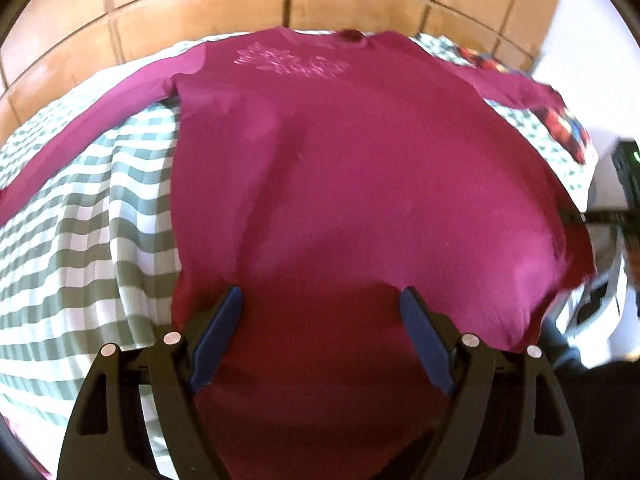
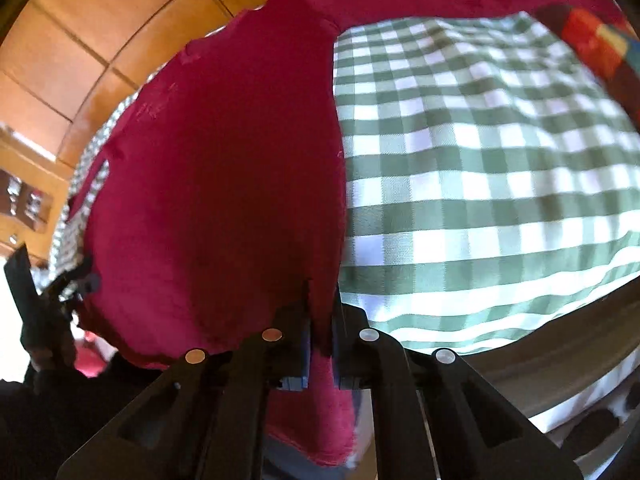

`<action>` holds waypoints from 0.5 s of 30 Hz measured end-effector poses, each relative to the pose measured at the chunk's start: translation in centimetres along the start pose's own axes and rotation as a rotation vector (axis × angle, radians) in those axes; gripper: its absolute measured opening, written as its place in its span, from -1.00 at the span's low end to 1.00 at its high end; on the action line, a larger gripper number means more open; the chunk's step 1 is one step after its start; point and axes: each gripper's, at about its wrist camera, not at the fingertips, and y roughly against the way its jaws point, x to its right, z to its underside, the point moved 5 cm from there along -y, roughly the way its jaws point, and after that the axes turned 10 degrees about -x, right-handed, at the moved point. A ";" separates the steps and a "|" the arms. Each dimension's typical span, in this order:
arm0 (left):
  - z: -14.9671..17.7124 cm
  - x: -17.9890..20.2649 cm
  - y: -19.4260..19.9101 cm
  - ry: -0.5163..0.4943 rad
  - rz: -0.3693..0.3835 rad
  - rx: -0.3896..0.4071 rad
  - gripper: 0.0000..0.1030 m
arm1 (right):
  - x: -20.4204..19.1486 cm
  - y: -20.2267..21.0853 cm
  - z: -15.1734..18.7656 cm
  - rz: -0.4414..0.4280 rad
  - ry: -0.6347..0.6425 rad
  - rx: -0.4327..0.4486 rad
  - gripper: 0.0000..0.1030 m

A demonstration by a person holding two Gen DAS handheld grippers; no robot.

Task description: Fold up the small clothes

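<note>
Right wrist view shows the right hand-held gripper [image 2: 320,320] pinching the magenta long-sleeved shirt's [image 2: 224,168] near right hem on the gingham worktop [image 2: 480,168], the left hand-held gripper [image 1: 320,312] spread above the near hem, likely needing to pinch next.

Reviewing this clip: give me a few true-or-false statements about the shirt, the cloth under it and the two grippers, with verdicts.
1. The magenta shirt lies on a green-and-white checked cloth. True.
2. The right gripper is shut on the shirt's hem. True.
3. The left gripper is clamped on a sleeve. False: its jaws stand open over the lower shirt, gripping nothing.
4. The shirt is already folded into a small square. False: it lies spread out, sleeves extended.
5. The shirt has a pale print near the neckline. True.
</note>
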 end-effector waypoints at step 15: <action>-7.1 -0.3 1.2 0.192 0.078 0.129 0.64 | 15.5 14.9 -8.4 0.040 -0.467 0.487 -0.18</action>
